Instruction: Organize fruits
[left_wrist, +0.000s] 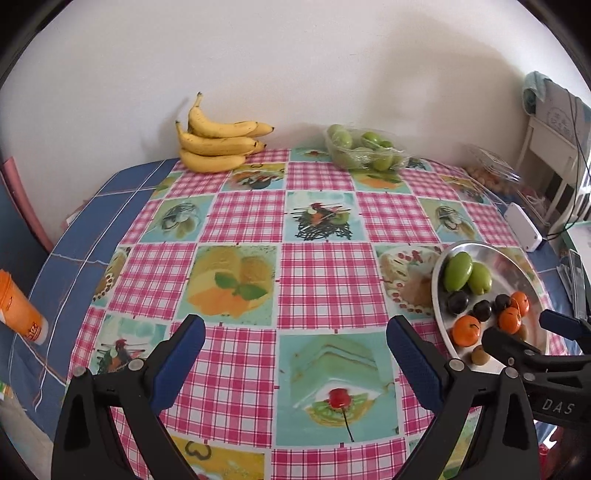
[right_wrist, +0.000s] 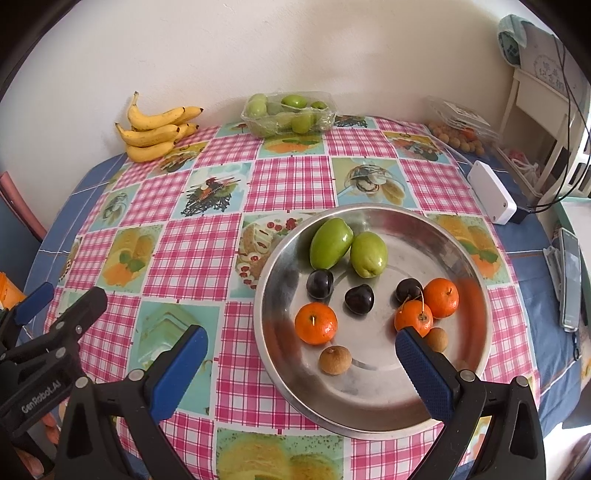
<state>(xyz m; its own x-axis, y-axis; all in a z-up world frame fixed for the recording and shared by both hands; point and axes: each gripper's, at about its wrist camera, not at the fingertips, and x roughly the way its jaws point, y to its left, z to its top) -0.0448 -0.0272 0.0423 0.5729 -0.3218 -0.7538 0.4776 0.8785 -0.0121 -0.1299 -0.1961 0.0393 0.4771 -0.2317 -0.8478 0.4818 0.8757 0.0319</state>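
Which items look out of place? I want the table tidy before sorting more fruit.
One thing: the orange tube lies on its side at the table's left edge. The fruit in the metal plate sits grouped by kind; bananas lie neatly.

Both wrist views low over table (left_wrist: 325, 266), facing wall, sharing plate (right_wrist: 280, 369)

Steel plate (right_wrist: 458, 236) holds two green fruits (right_wrist: 330, 243) at 12 o'clock, three dark plums (right_wrist: 359, 299) mid-plate, three mandarins (right_wrist: 316, 323) below, two brown longans (right_wrist: 335, 360) around 6.
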